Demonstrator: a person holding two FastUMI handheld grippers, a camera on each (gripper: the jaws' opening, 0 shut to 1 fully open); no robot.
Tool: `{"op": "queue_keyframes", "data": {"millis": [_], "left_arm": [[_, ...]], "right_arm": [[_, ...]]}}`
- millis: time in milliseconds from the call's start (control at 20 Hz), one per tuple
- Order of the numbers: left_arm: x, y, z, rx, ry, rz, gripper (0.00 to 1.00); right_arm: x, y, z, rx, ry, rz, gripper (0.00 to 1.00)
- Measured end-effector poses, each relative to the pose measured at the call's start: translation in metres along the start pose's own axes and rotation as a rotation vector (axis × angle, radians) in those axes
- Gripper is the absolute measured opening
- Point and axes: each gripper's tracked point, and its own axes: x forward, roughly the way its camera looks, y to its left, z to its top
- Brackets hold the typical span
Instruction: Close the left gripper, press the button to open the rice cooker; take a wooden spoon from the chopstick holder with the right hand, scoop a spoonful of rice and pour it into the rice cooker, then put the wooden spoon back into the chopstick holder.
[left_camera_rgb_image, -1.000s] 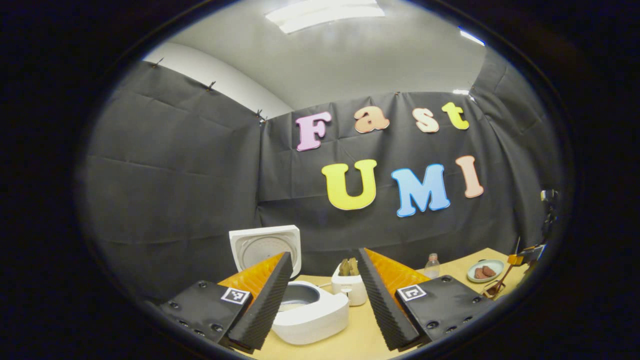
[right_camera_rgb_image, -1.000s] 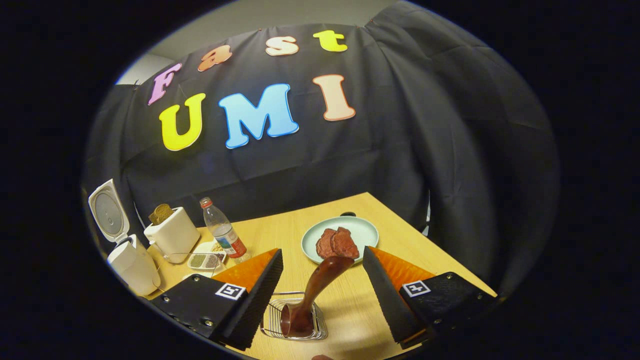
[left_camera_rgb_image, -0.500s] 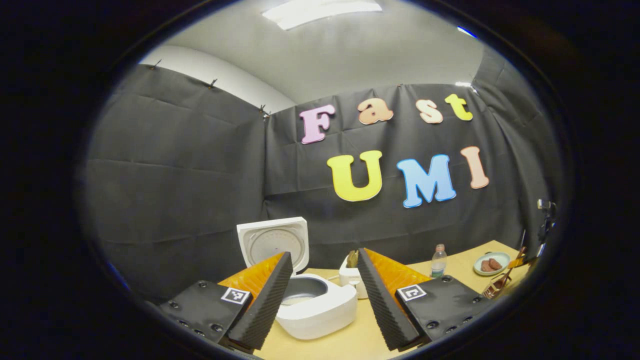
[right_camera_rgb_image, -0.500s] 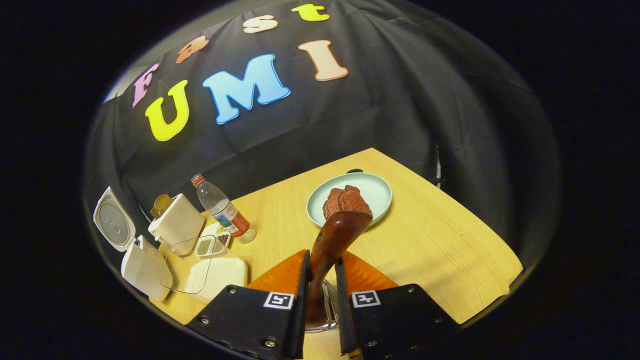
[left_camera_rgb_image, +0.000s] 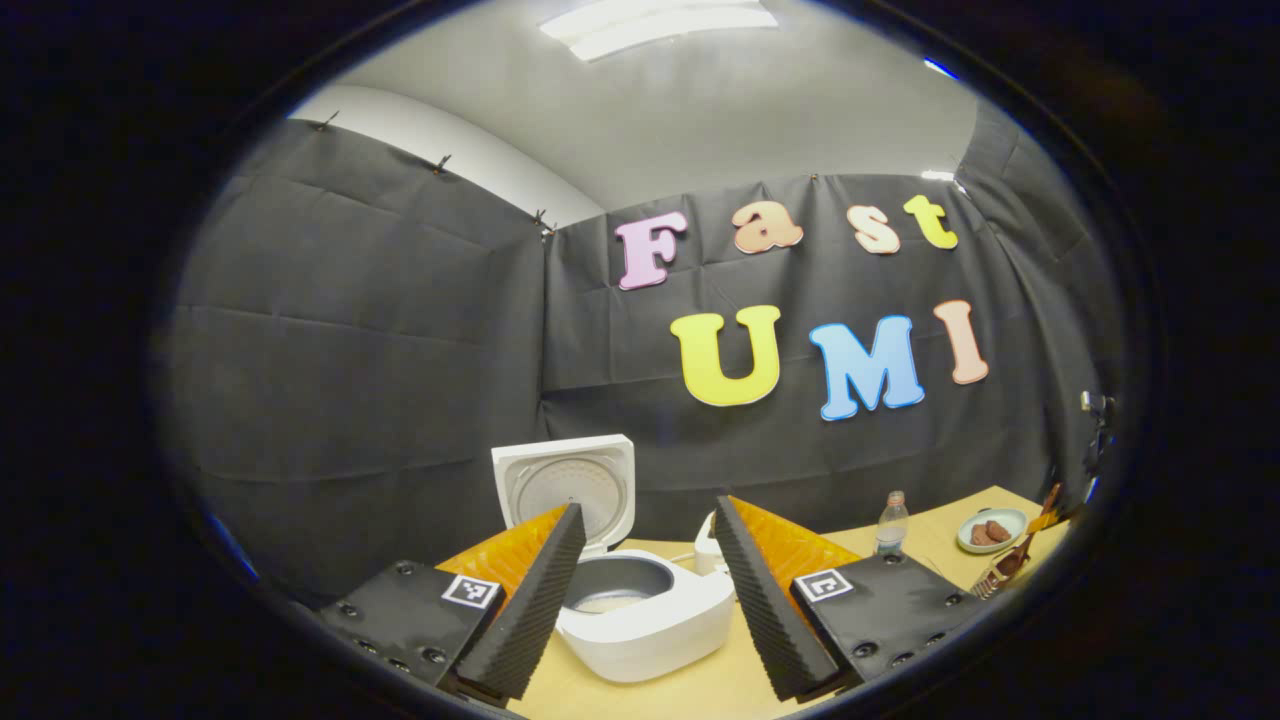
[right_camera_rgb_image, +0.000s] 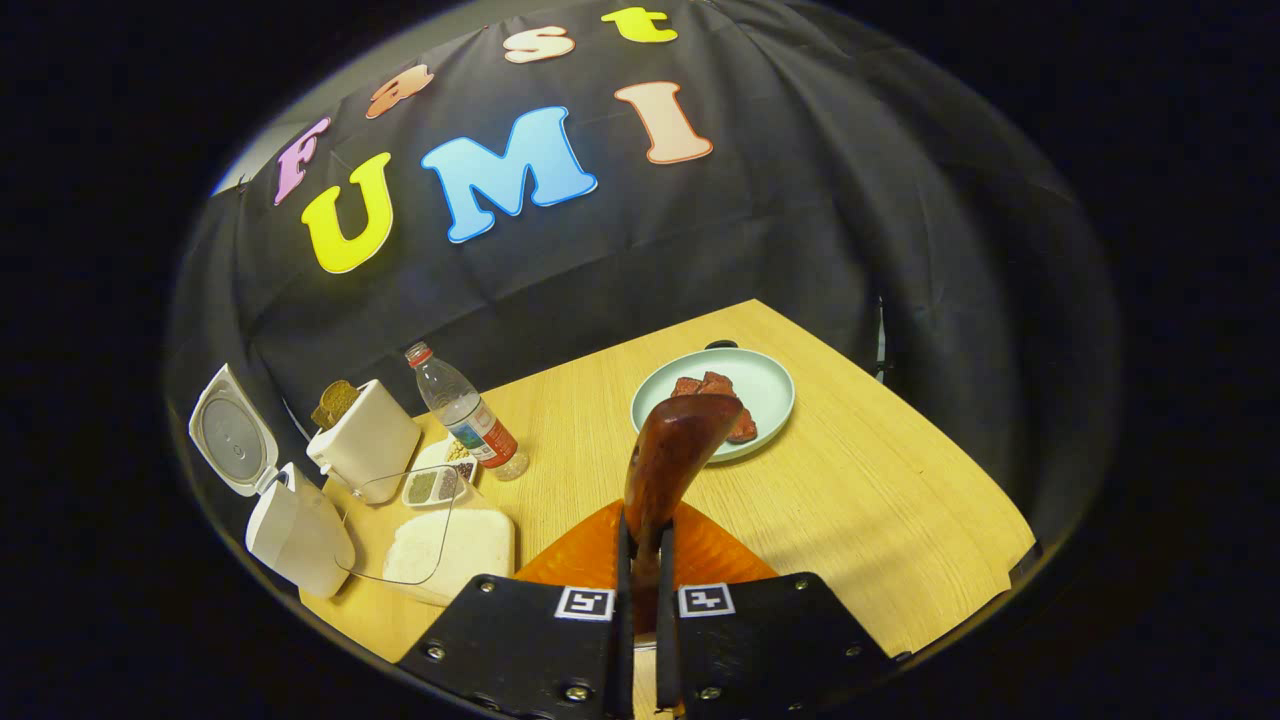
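Note:
My left gripper (left_camera_rgb_image: 648, 506) hovers open over the table edge, nothing between its fingers. The white rice cooker (left_camera_rgb_image: 645, 615) stands just beyond it with its lid (left_camera_rgb_image: 566, 484) raised upright and the grey inner pot showing. In the right gripper view my right gripper (right_camera_rgb_image: 640, 525) is shut on the handle of the dark wooden spoon (right_camera_rgb_image: 676, 448), which sticks up and forward past the fingertips. The rice cooker (right_camera_rgb_image: 297, 532) stands at the far left there, lid (right_camera_rgb_image: 230, 431) open. A clear box of white rice (right_camera_rgb_image: 450, 545) lies beside it.
A white toaster (right_camera_rgb_image: 366, 440) with bread, a water bottle (right_camera_rgb_image: 466, 412) and a small dish of grains (right_camera_rgb_image: 434, 485) stand behind the rice box. A pale green plate (right_camera_rgb_image: 765, 383) with reddish meat lies ahead of the spoon. The table's right edge (right_camera_rgb_image: 960, 470) is near.
My right gripper's fingers closed tighter on the spoon handle and rose a little; the wire holder has dropped from sight. The left gripper shifted slightly, staying open.

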Motion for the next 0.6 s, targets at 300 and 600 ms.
{"op": "queue_keyframes", "data": {"millis": [300, 600], "left_arm": [[0.009, 0.02, -0.014, -0.046, 0.009, -0.02, 0.92], [0.012, 0.047, -0.026, -0.07, 0.024, -0.023, 0.87]], "right_arm": [[-0.033, 0.03, 0.054, -0.035, -0.152, -0.025, 0.09], [-0.04, 0.089, 0.066, -0.02, -0.195, 0.042, 0.09]]}}
